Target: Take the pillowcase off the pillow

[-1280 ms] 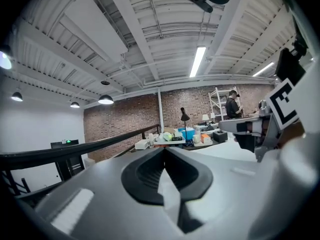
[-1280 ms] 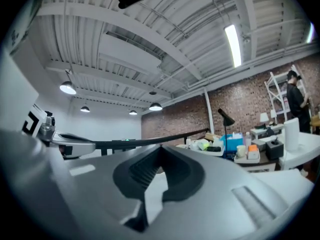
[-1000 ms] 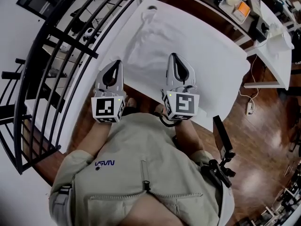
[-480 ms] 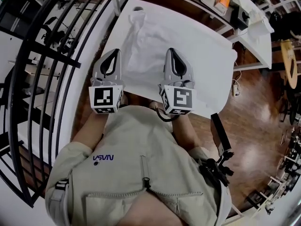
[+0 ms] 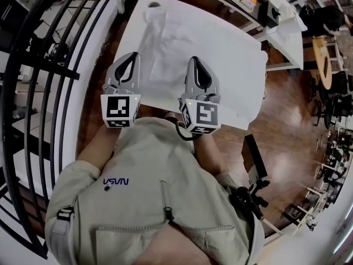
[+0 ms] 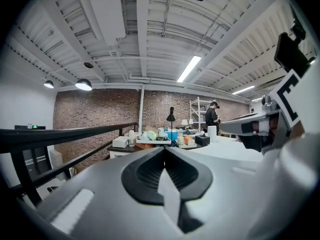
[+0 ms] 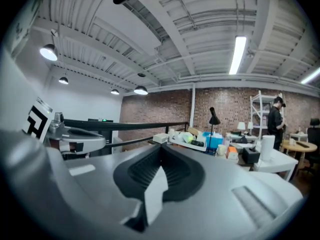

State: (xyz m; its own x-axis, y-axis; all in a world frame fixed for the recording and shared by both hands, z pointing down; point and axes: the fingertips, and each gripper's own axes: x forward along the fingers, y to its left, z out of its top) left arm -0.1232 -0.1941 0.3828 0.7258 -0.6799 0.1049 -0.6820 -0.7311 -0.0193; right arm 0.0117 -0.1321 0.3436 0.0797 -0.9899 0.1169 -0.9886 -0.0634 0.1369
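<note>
- The left gripper (image 5: 132, 59) has its jaws pressed together; its own view shows the two dark pads meeting in a point with nothing between them.
- The right gripper (image 5: 195, 62) is closed the same way, pads tip to tip and empty.
- Both grippers are held side by side, well apart, over the near edge of a white table (image 5: 240, 57). Each points away from the person.
- The pillow (image 5: 165, 51) lies on the table ahead of the grippers and in the gap between them, nearer the right gripper's inner side.
- It is inside its white pillowcase (image 5: 156, 20), whose far end is bunched up, well beyond both sets of tips.
- Neither gripper holds the cloth. No view settles whether the right gripper's side brushes the pillow's near edge.
- A black railing (image 5: 52, 70) runs along the outer side of the left gripper.
- Behind each gripper sits its marker cube, just in front of the person's beige jacket (image 5: 160, 186).
- Far ahead of the jaws stands a cluttered desk (image 6: 160, 140) with a dark lamp (image 6: 171, 115), in front of a brick wall (image 6: 95, 109).
</note>
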